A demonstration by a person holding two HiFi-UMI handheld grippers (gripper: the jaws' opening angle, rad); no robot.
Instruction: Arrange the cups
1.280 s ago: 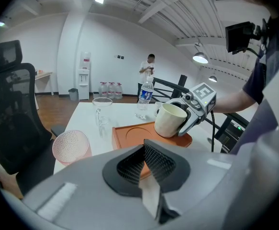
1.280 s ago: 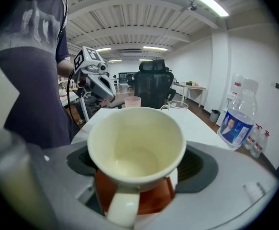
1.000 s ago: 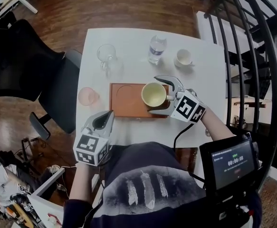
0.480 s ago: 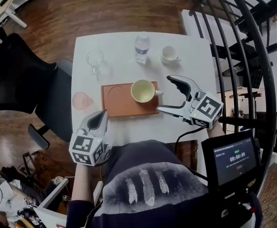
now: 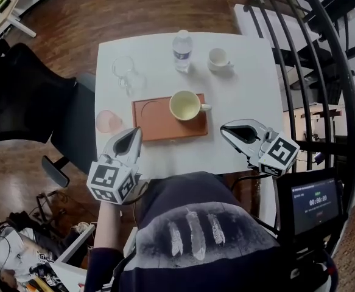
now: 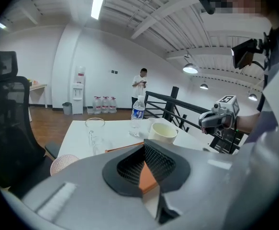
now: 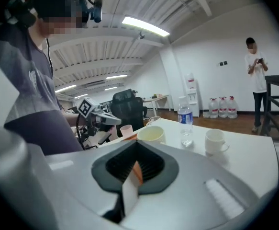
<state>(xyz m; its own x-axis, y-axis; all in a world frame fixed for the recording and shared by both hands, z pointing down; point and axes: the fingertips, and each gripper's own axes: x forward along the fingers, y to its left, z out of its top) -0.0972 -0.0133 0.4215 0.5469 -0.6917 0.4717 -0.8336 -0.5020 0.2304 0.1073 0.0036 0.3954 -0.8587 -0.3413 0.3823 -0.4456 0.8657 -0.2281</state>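
Overhead, the head view shows the cream cup point(image 5: 186, 105) upright on the right half of the brown tray point(image 5: 151, 121), its handle pointing right. The white cup point(image 5: 218, 58), the water bottle point(image 5: 182, 47) and the glass point(image 5: 123, 69) stand along the far side of the white table point(image 5: 247, 96). The pink cup point(image 5: 108, 121) sits just left of the tray. The person's torso covers the table's near edge, and the bars of a black railing point(image 5: 314, 59) cross the right side. The left gripper point(image 5: 134, 136) hangs by the tray's near-left corner and the right gripper point(image 5: 227, 130) to the tray's right, both clear of every cup.

Next, in the left gripper view, the left gripper point(image 6: 145, 150) has its jaws pressed together with nothing between them. Its grey body hides most of the tray, leaving only an orange strip, and cuts off the base of the pink cup point(image 6: 62, 163). The cream cup point(image 6: 163, 132) rises above it, and the white cup behind it is hard to make out.

Lastly, in the right gripper view, the right gripper point(image 7: 136, 162) also has its jaws closed tight on nothing. Its body covers the tray but for a thin edge and hides the foot of the pink cup point(image 7: 126, 130). The cream cup point(image 7: 150, 134), the water bottle point(image 7: 185, 119) and the white cup point(image 7: 215, 141) show plainly, while of the glass only a rim peeks out.
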